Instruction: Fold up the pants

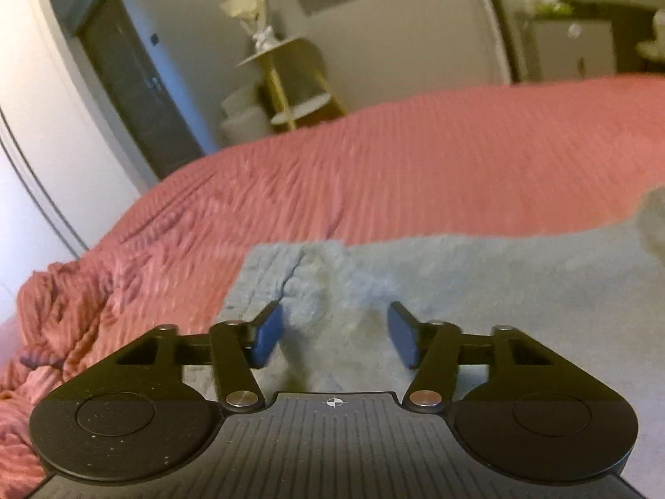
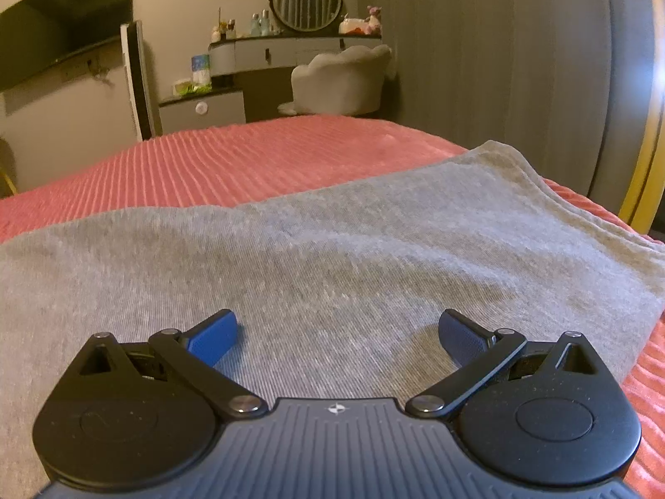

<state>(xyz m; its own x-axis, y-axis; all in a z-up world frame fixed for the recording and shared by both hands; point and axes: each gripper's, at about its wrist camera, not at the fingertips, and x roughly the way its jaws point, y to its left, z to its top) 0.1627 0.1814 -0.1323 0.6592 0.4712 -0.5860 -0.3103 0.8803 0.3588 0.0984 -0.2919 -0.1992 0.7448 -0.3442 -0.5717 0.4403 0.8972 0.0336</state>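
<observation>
Grey knit pants (image 2: 332,258) lie flat on a pink ribbed bedspread (image 2: 232,154), with layered folded edges at the right. In the left wrist view the same pants (image 1: 478,291) show a rumpled left end (image 1: 299,274). My left gripper (image 1: 334,334) hovers over that end with its blue pads apart and nothing pinched between them. Low over the middle of the cloth, my right gripper (image 2: 338,339) stands wide open; its pads grip no fabric.
The bedspread (image 1: 374,174) bunches into folds at the left edge (image 1: 62,312). Beyond the bed stand a small tiered side table (image 1: 291,83), a dark door (image 1: 133,83), a vanity with a round mirror (image 2: 305,0) and a padded chair (image 2: 341,83).
</observation>
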